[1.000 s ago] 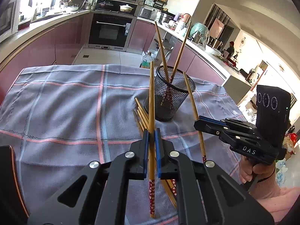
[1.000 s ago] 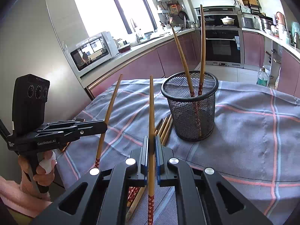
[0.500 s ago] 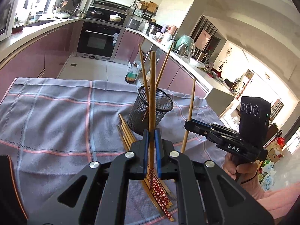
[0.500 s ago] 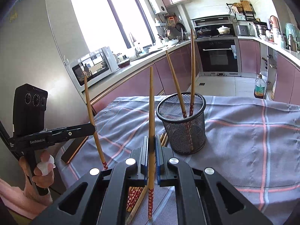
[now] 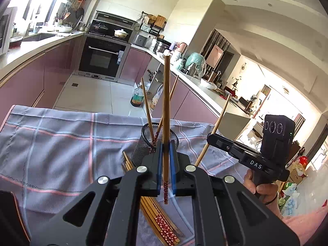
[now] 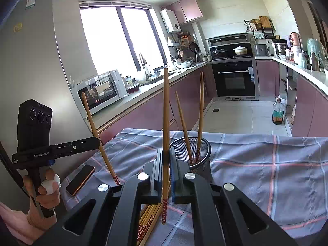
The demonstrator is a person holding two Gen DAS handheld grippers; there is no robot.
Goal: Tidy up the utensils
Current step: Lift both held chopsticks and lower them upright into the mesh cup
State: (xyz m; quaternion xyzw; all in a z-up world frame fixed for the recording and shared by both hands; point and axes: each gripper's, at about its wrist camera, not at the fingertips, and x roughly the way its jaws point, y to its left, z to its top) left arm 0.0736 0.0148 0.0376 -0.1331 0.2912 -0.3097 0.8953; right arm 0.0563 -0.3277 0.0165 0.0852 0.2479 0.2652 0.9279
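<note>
My left gripper [image 5: 165, 162] is shut on a wooden chopstick [image 5: 166, 110] and holds it upright, raised in front of the black mesh cup [image 5: 143, 145]. My right gripper [image 6: 165, 168] is shut on another chopstick [image 6: 165, 123], also upright, just left of the mesh cup [image 6: 202, 160]. Two chopsticks [image 6: 192, 119] stand in the cup. A bundle of loose chopsticks [image 5: 162, 223] with red patterned ends lies on the cloth under both grippers. The right gripper also shows in the left wrist view [image 5: 213, 141], the left gripper in the right wrist view [image 6: 96, 141].
A grey plaid tablecloth [image 6: 266, 164] covers the table. A phone [image 6: 80, 179] lies on it at the left edge. Kitchen counters, an oven [image 6: 233, 80] and a floor bottle [image 6: 277, 112] lie beyond the table.
Both grippers have risen and tilted back with their chopsticks still held. The mesh cup now sits lower and farther in both views.
</note>
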